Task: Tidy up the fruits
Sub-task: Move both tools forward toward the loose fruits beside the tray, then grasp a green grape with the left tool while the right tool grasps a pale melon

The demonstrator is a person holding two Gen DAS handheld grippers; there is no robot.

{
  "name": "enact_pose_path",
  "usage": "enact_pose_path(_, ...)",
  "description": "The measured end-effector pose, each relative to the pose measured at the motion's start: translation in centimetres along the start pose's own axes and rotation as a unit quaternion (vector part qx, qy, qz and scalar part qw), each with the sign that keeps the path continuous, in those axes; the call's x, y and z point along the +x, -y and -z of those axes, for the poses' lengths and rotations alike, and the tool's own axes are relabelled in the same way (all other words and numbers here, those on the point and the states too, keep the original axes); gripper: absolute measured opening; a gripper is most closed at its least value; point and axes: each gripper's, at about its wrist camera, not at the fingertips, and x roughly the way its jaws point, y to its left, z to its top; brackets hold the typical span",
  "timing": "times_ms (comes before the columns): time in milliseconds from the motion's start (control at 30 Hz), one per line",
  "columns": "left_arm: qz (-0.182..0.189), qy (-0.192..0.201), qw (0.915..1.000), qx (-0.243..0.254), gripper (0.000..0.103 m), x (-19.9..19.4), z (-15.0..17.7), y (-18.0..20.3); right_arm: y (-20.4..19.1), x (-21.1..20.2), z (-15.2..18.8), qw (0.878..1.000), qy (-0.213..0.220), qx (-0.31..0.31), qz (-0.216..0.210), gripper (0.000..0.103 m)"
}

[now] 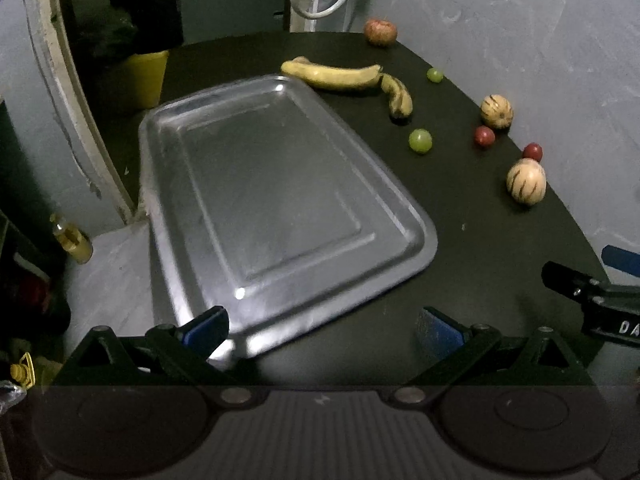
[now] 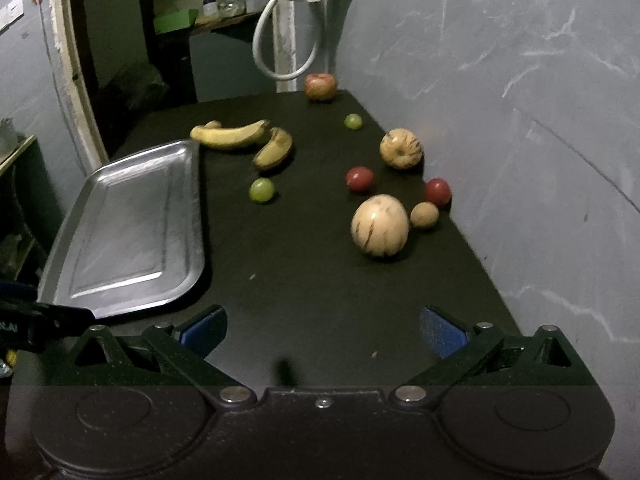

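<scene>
Both claws stand wide open with nothing between their blue pads. The left gripper (image 1: 322, 330) hangs low over the near edge of the metal tray (image 1: 404, 216); its left pad (image 1: 206, 326) sits just over the tray's near corner, though whether it touches I cannot tell. The right gripper (image 2: 324, 330) hovers over bare black table (image 2: 300, 280), with the tray at its 10 o'clock.

The tray holds no fruit. All the fruit lies loose on the table beyond it. From the right gripper, two bananas (image 2: 232, 136) lie touching end to end at 11 o'clock, the long one's tip just beside the tray's far corner. A green grape (image 2: 262, 190) sits near them, a second grape (image 2: 353, 121) farther off at 12, and an apple (image 2: 320, 86) at the table's far edge. At 1 o'clock stand two striped melons (image 2: 380, 225), two red plums (image 2: 360, 179) and a small brown fruit (image 2: 425, 214) that touches or nearly touches the nearer melon. Nothing blocks the way from either claw to the fruit.

A white hose loop (image 2: 280, 48) hangs on the wall behind. Both grippers point forward and tilt down at the table, side by side.
</scene>
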Motion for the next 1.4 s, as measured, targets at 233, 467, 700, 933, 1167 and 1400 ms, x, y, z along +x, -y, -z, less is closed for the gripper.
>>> enact_pose_path(233, 0.006, 0.003, 1.0000, 0.001, 0.102, 1.9, -4.9, 2.2, 1.6, 2.8, -1.6, 1.000, 0.007, 0.004, 0.006, 0.102)
enact_pose_path(467, 0.011, 0.016, 0.9997, 0.017, 0.102, 5.2, -10.0, 5.2, 3.0, 5.9, -2.8, 1.000, -0.012, 0.012, 0.016, 0.102)
enact_pose_path(700, 0.011, -0.003, 0.9993, 0.035, 0.102, 9.4, -13.2, 7.3, 4.4, 7.9, -3.7, 1.000, -0.018, 0.021, -0.008, 0.100)
enact_pose_path(933, 0.017, -0.016, 0.9980, 0.058, 0.101, 12.3, -14.7, 8.9, 4.9, 9.3, -4.1, 0.999, -0.025, 0.024, -0.024, 0.085)
enact_pose_path(1167, 0.020, -0.024, 0.9973, 0.066, 0.091, 14.0, -15.3, 9.7, 5.4, 10.2, -4.4, 0.999, -0.021, 0.029, -0.034, 0.064)
enact_pose_path(1400, 0.016, -0.031, 0.9969, 0.070, 0.078, 15.0, -15.3, 10.3, 5.9, 10.8, -4.7, 0.998, -0.024, 0.032, -0.043, 0.059)
